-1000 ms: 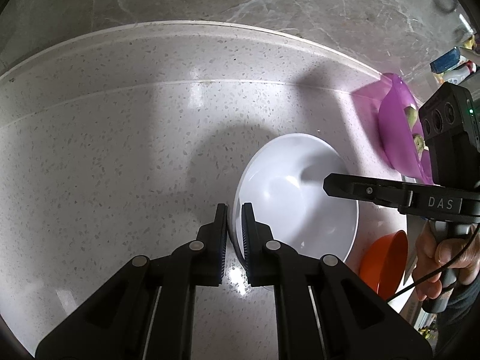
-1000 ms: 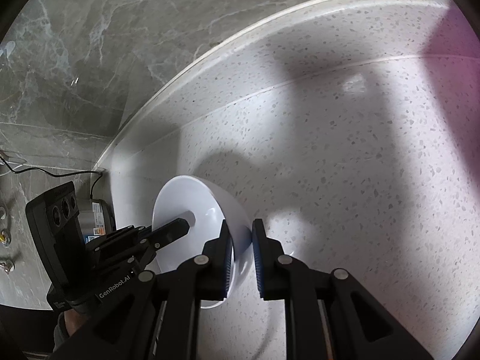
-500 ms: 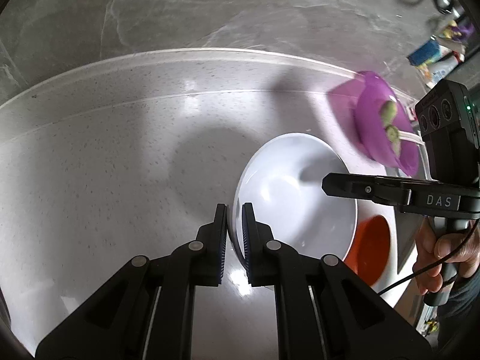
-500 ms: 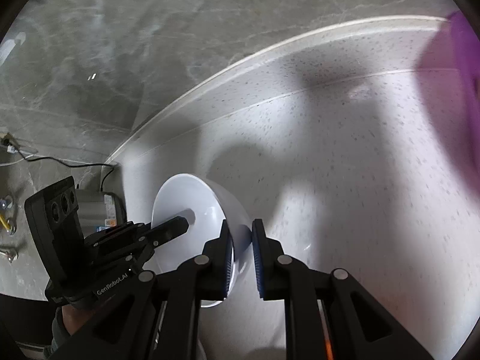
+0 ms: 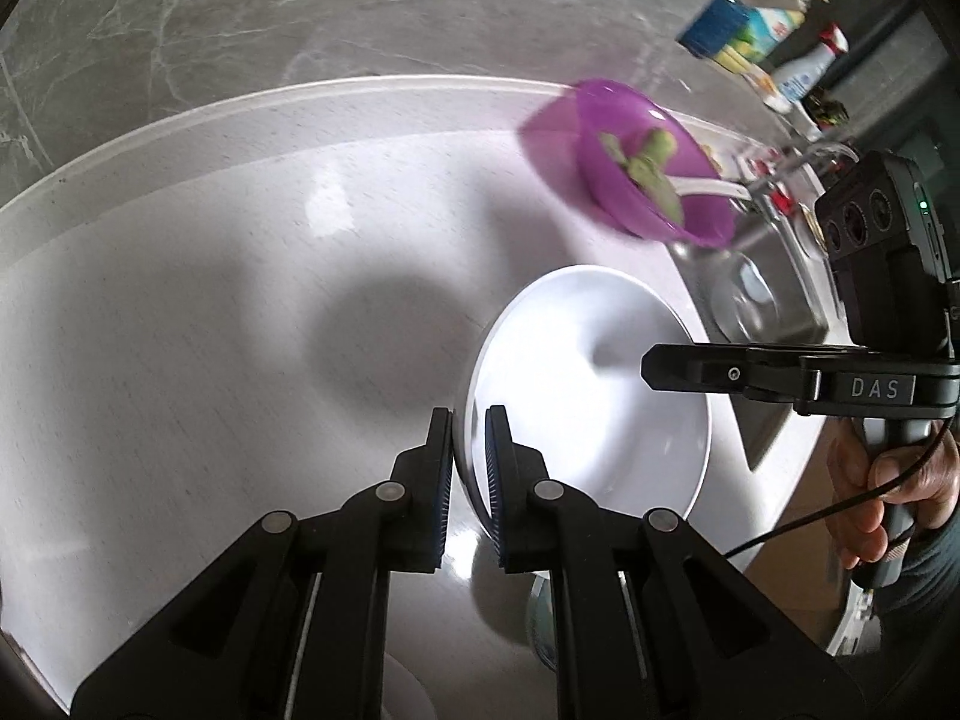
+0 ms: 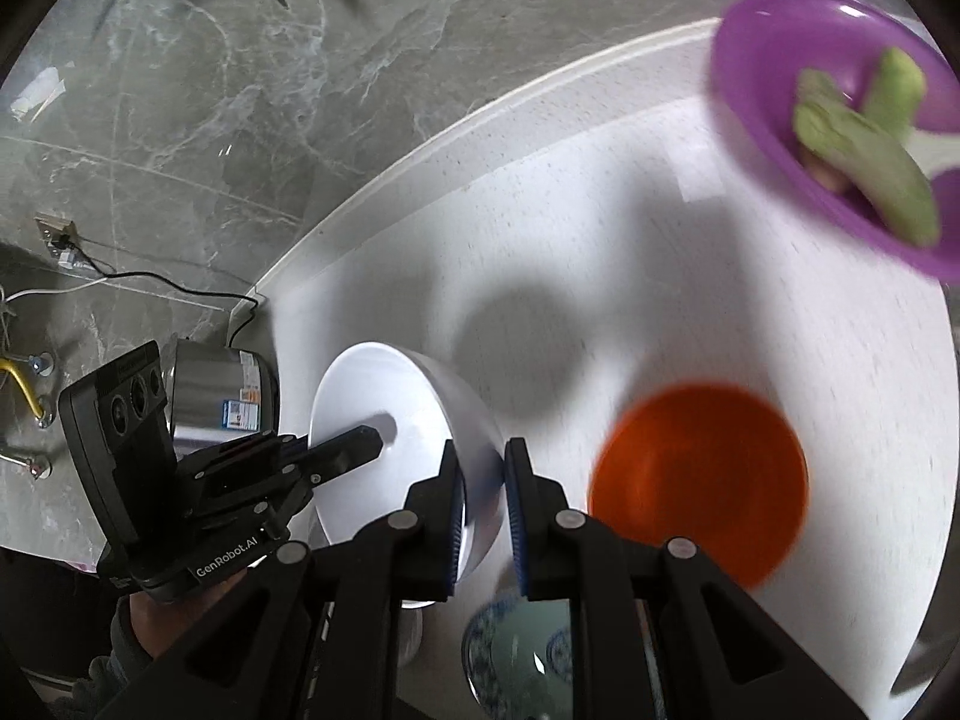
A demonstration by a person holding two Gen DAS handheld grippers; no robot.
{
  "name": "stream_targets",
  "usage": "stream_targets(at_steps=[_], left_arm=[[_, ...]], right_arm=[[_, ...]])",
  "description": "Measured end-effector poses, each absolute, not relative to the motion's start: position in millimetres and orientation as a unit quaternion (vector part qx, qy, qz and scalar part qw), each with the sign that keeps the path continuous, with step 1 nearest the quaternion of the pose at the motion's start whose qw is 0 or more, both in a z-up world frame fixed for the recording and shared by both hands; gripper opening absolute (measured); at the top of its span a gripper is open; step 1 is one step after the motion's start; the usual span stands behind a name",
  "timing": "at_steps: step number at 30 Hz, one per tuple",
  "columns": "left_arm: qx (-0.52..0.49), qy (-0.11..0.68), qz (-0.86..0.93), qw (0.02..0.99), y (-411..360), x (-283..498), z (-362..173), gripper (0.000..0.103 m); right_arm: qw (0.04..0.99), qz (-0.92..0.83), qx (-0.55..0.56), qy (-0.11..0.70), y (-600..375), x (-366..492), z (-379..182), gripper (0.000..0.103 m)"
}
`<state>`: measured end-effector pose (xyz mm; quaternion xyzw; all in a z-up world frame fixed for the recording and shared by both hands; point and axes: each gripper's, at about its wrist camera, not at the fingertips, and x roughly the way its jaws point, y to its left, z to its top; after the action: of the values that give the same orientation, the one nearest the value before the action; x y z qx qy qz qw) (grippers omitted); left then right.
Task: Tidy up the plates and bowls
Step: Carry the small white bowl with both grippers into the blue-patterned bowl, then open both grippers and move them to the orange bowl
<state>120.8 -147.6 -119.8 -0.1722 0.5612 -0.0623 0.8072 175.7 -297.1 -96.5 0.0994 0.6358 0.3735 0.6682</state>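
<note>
A white bowl (image 5: 576, 384) is held in the air above the pale speckled counter (image 5: 210, 312) by both grippers. My left gripper (image 5: 468, 468) is shut on its near rim. My right gripper (image 6: 483, 480) is shut on the opposite rim of the white bowl (image 6: 384, 396); its finger (image 5: 708, 369) shows from the side in the left wrist view. An orange bowl (image 6: 699, 480) sits on the counter below right. A purple bowl (image 6: 834, 120) with green vegetables stands further back. A blue-patterned bowl (image 6: 516, 654) lies under my right gripper.
A steel sink (image 5: 756, 294) lies right of the counter, with bottles (image 5: 780, 60) behind it. A steel pot (image 6: 222, 390) stands at the counter's left end. A grey marble wall (image 6: 240, 90) backs the counter.
Both grippers have lifted the white bowl higher off the counter. More of the purple bowl, the orange bowl, the patterned bowl and the sink have come into view.
</note>
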Motion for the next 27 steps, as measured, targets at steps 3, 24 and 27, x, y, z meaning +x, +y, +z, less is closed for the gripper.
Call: stream_targets(at_steps=[3,24,27], left_arm=[[-0.173,0.562,-0.071,0.806,-161,109,-116,0.009],[-0.103,0.613,-0.094,0.778,-268,24,-194,0.009],[-0.096,0.618,-0.091,0.775,-270,18,-201,0.009]], right_arm=[[0.67,0.369,0.106,0.635,-311,157,-92,0.016],[0.671,0.287,0.116,0.673,-397,75,-152,0.015],[0.676,0.286,0.103,0.672,-393,74,-156,0.015]])
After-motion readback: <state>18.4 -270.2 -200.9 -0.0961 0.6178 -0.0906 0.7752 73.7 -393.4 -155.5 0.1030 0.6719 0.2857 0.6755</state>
